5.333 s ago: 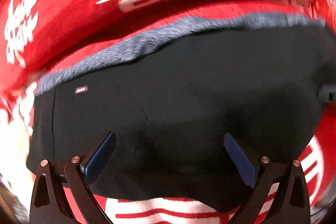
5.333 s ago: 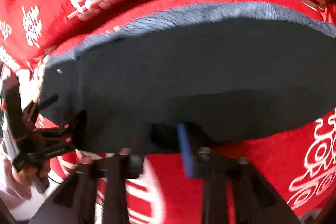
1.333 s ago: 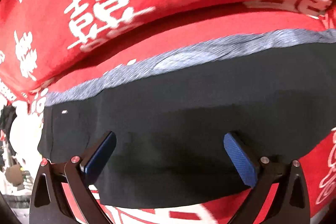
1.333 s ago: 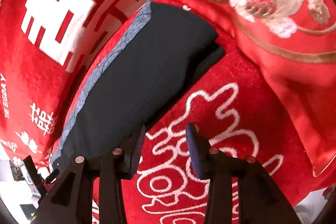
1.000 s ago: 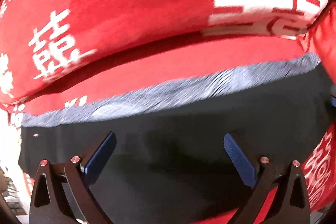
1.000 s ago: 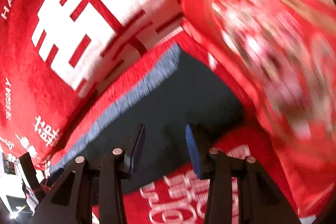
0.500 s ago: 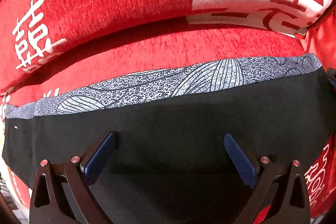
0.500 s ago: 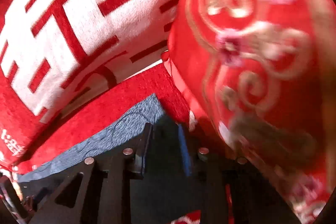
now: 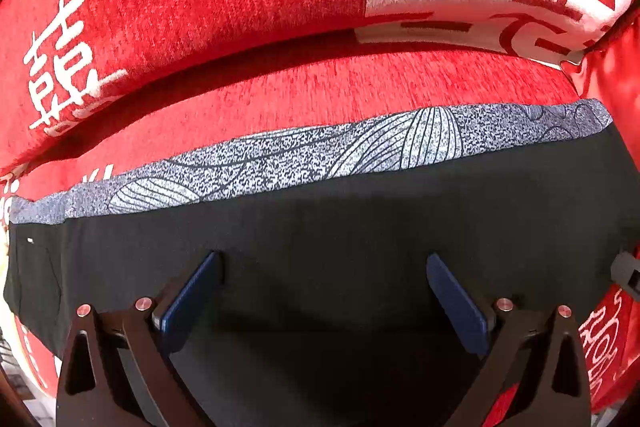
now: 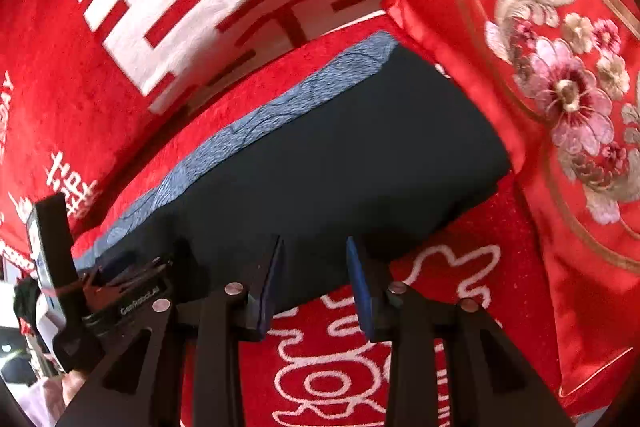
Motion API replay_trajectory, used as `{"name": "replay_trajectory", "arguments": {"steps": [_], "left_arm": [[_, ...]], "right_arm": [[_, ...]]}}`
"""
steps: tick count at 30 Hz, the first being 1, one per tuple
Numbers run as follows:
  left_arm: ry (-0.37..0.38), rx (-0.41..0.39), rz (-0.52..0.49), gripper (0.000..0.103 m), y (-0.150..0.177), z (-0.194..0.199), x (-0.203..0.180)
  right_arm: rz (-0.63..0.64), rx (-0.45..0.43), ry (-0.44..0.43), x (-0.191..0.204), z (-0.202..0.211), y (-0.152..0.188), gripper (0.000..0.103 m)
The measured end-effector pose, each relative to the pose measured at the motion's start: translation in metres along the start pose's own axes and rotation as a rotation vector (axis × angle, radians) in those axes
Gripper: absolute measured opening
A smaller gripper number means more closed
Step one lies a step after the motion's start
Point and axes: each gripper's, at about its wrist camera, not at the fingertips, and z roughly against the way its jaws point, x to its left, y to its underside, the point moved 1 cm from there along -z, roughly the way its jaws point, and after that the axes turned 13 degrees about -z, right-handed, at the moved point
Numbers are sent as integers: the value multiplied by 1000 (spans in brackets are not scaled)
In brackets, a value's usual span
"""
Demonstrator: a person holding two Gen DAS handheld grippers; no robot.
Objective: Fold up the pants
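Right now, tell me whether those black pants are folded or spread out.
Folded. The black pants lie as a compact rectangle on the red cover, grey patterned band along the far edge; no separate legs show.

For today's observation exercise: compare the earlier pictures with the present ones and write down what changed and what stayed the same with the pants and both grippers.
The right gripper, shut on the pants' near edge five seconds ago, has let go and backed off, open at the right end. The left gripper moved in closer over the pants, still open. The black pants stay folded flat on the red sofa cover, patterned waistband away from the grippers.
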Motion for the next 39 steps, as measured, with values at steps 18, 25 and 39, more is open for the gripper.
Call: {"name": "replay_trajectory", "arguments": {"steps": [18, 25, 39], "left_arm": [[43, 2, 4, 103, 44, 14, 7], [-83, -18, 67, 103, 97, 47, 73], [-207, 85, 205, 103, 206, 38, 184]], "right_arm": [[125, -22, 67, 12, -21, 23, 39], [161, -13, 100, 20, -18, 24, 42], [142, -14, 58, 27, 11, 54, 43]]}}
